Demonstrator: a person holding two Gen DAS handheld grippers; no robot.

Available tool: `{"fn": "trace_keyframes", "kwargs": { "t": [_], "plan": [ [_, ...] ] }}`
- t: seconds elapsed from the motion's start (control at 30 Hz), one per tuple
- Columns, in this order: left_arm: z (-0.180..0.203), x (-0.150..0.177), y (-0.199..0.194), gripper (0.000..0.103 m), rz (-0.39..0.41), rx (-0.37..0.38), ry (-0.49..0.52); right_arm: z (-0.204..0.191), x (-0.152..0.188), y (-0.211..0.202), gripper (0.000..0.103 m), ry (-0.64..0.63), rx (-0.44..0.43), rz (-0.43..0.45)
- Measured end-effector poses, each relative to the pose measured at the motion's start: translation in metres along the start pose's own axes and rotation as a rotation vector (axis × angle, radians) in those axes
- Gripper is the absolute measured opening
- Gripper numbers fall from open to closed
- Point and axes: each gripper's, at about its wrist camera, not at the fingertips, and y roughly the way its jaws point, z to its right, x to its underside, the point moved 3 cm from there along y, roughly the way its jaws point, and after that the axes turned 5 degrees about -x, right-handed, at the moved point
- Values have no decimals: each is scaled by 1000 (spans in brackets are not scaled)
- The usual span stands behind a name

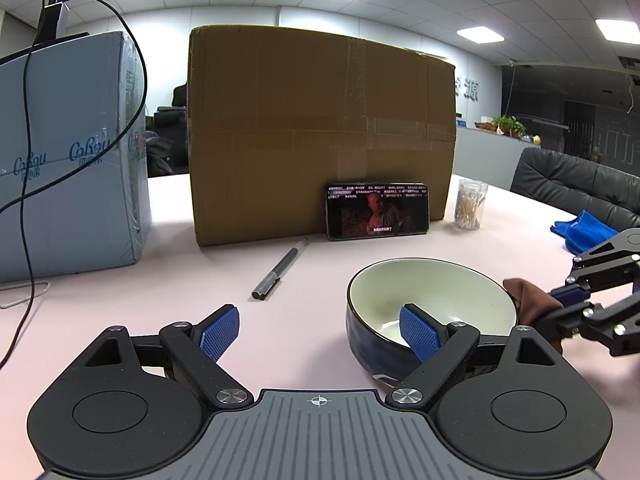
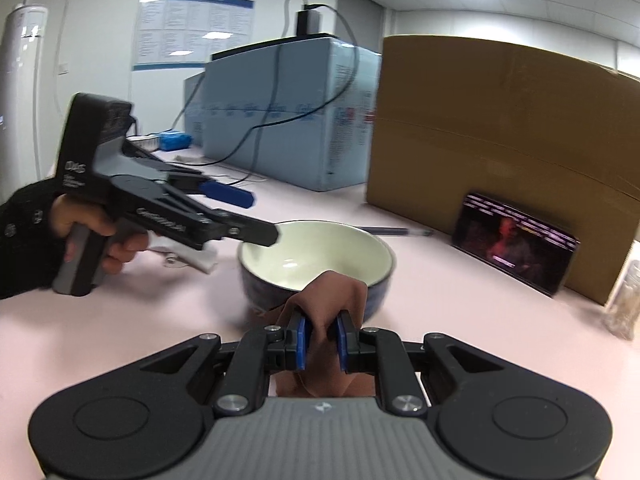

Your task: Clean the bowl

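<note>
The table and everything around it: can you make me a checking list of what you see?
Surface: pale pink table, a dark smudge inside the bowl.
Job's things: dark blue bowl with cream inside; brown cloth at its rim.
Clutter: grey pen, phone playing video, jar of cotton swabs, blue cloth.
Grippers: left gripper open, one finger over the bowl's rim; right gripper shut on the brown cloth.
Cables: black cable beside the pale blue package.
Surroundings: brown cardboard box, black chair.
</note>
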Motion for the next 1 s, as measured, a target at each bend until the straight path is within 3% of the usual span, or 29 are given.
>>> {"fn": "trace_keyframes", "kwargs": {
  "t": [0.3, 1.0],
  "plan": [
    [1, 0, 0, 89, -2, 1, 4, 18, -2, 0, 17, 109, 91, 46],
    [0, 0, 3, 93, -13, 3, -3, 67, -6, 29, 18, 364, 78, 75]
  ]
}}
